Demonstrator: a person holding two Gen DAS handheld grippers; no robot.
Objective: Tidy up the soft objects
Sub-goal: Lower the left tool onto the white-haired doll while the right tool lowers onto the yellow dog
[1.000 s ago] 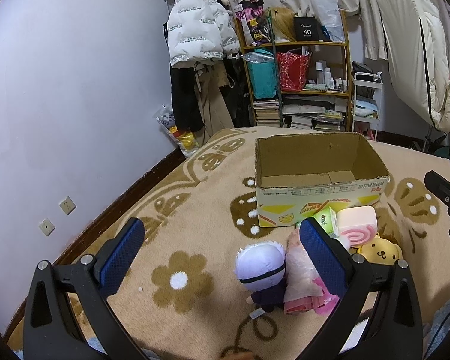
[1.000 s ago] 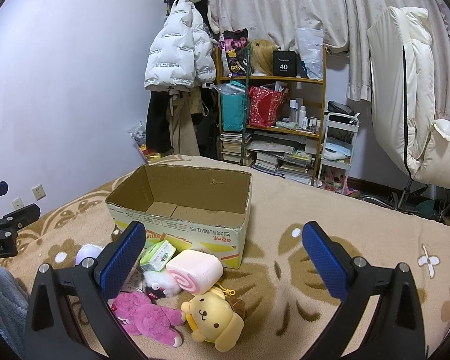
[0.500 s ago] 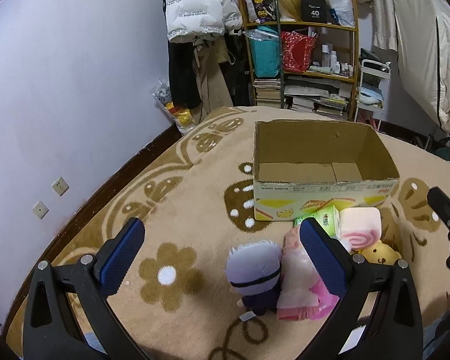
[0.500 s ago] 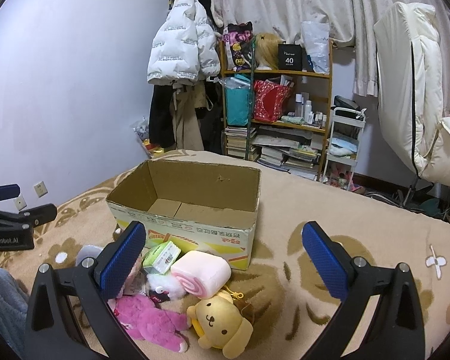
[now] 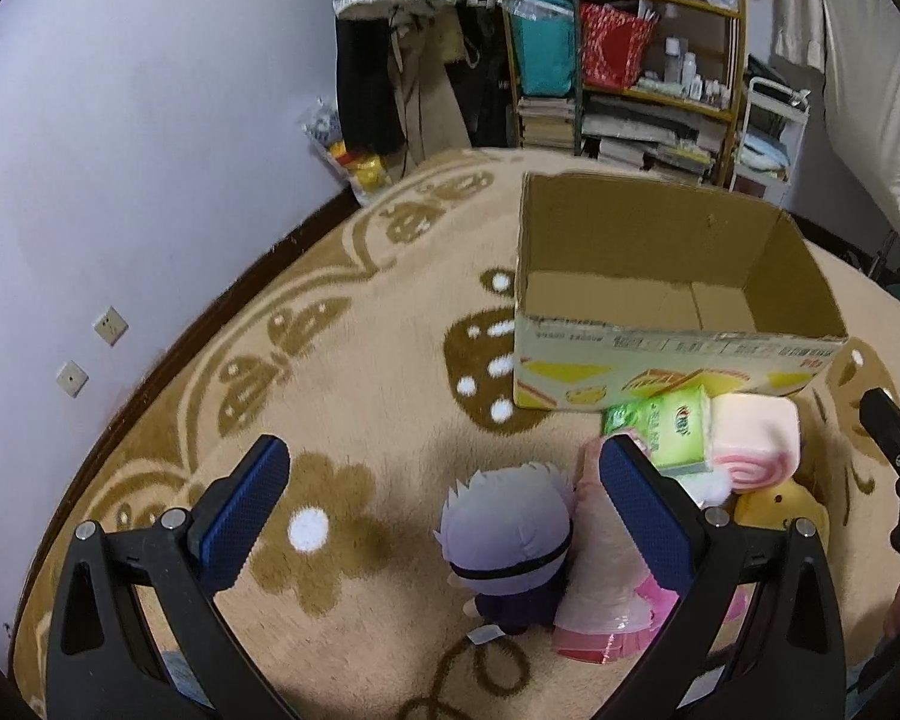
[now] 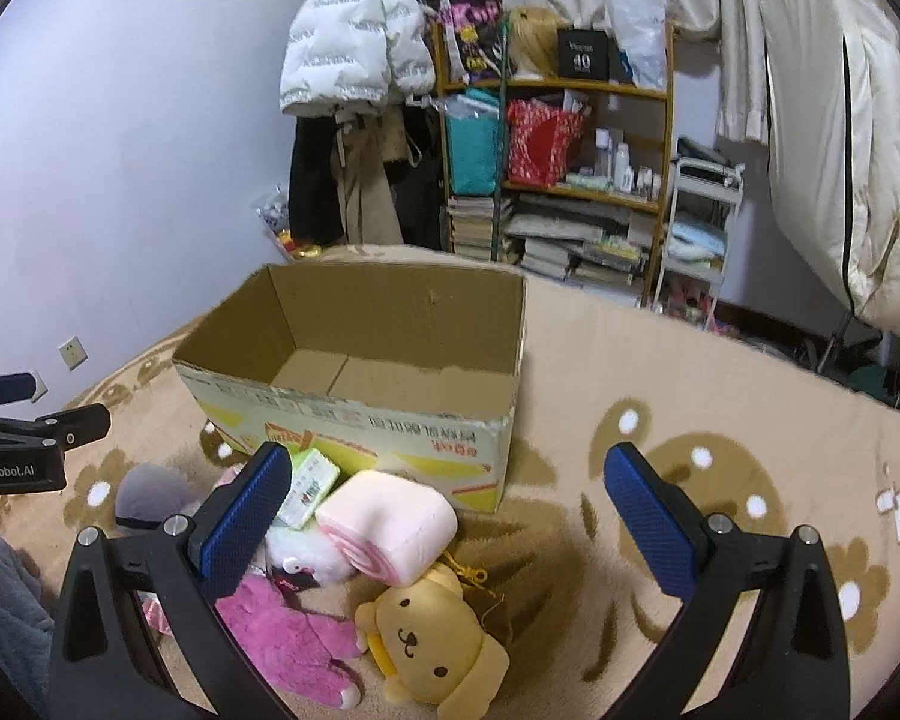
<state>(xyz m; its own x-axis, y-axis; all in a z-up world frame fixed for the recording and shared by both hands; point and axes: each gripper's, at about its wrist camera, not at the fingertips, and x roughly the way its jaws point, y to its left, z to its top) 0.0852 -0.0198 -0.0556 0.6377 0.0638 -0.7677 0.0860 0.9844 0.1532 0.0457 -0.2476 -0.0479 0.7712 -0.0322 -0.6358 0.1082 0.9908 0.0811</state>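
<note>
An open, empty cardboard box (image 5: 660, 252) (image 6: 354, 414) stands on the patterned carpet. In front of it lies a heap of soft things: a white-haired doll (image 5: 504, 534), a pink packet (image 5: 600, 588), a green tissue pack (image 5: 666, 426) (image 6: 309, 489), a pink roll cushion (image 5: 750, 438) (image 6: 390, 525), a yellow dog plush (image 6: 432, 642) (image 5: 780, 510) and a pink plush (image 6: 282, 648). My left gripper (image 5: 444, 510) is open, above the doll. My right gripper (image 6: 444, 516) is open, above the roll cushion and the dog plush.
A purple wall with sockets (image 5: 90, 348) runs along the left. A shelf with books and bags (image 6: 558, 138), hanging coats (image 6: 354, 60) and a white trolley (image 6: 696, 210) stand behind the carpet. Bare carpet (image 6: 720, 420) lies right of the box.
Both grippers have moved forward and tilted down towards the heap of soft things and the box, which now look larger. Both stay open and empty.
</note>
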